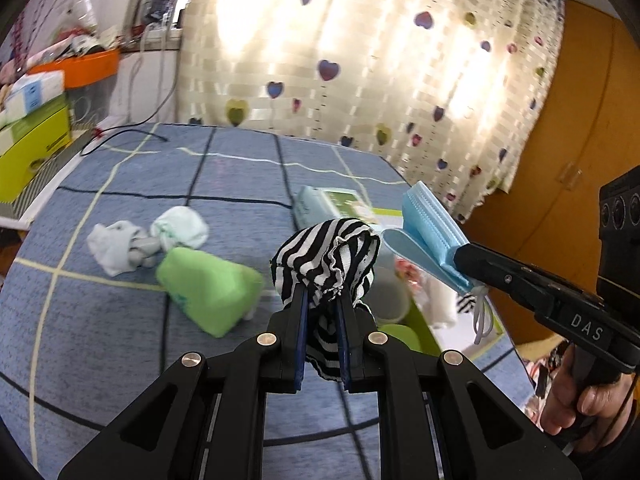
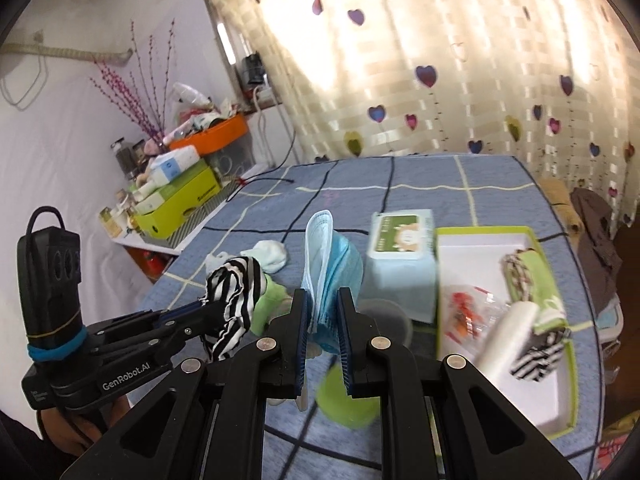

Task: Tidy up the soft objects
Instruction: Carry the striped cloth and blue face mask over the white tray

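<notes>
Two tongs [image 1: 322, 304] [image 2: 324, 308], one striped cloth [image 1: 328, 256], one mask [image 2: 326, 268]

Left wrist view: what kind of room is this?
Likely a bedroom at home: a blue checked bedspread covers the surface, a heart-print curtain hangs behind it, and a cluttered side shelf holds boxes.

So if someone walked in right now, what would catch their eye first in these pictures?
Probably the two loaded grippers held up over the blue checked bedspread: the left gripper shut on a black-and-white striped cloth, the right gripper shut on a pale blue pleated face mask. Behind them hangs a bright backlit curtain with heart prints.
</notes>
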`<action>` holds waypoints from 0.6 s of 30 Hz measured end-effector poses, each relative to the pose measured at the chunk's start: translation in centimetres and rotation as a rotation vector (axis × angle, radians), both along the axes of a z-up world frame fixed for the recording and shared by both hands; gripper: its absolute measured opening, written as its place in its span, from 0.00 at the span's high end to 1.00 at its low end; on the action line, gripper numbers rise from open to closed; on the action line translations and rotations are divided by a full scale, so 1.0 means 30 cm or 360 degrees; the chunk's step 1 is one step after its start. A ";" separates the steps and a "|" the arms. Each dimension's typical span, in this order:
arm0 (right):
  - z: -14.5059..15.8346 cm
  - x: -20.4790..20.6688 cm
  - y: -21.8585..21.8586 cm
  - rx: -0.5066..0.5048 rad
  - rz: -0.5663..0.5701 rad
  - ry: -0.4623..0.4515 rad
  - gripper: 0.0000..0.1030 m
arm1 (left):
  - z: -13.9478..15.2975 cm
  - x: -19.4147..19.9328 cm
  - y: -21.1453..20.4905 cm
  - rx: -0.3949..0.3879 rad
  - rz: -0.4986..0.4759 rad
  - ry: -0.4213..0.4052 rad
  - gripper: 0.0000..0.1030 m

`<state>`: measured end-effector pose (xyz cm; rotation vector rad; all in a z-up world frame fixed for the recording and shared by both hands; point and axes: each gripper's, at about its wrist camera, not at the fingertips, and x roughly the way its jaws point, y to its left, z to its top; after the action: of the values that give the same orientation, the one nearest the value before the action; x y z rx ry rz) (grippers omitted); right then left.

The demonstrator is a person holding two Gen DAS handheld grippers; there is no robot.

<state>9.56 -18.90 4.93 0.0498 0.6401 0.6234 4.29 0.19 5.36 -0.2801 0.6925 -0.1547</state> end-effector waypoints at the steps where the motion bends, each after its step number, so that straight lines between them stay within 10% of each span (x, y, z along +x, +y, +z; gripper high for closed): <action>1: -0.001 -0.005 -0.011 0.0004 -0.0011 -0.0001 0.87 | 0.006 0.000 -0.020 0.0006 -0.0017 -0.0003 0.87; 18: -0.006 -0.082 -0.267 0.0077 -0.0184 -0.0029 0.87 | 0.040 0.018 -0.290 0.0075 -0.0253 0.0004 0.87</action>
<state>7.09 -26.90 4.76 0.1251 0.6001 0.5268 4.84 -8.49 6.57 -0.1797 0.7203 -0.2893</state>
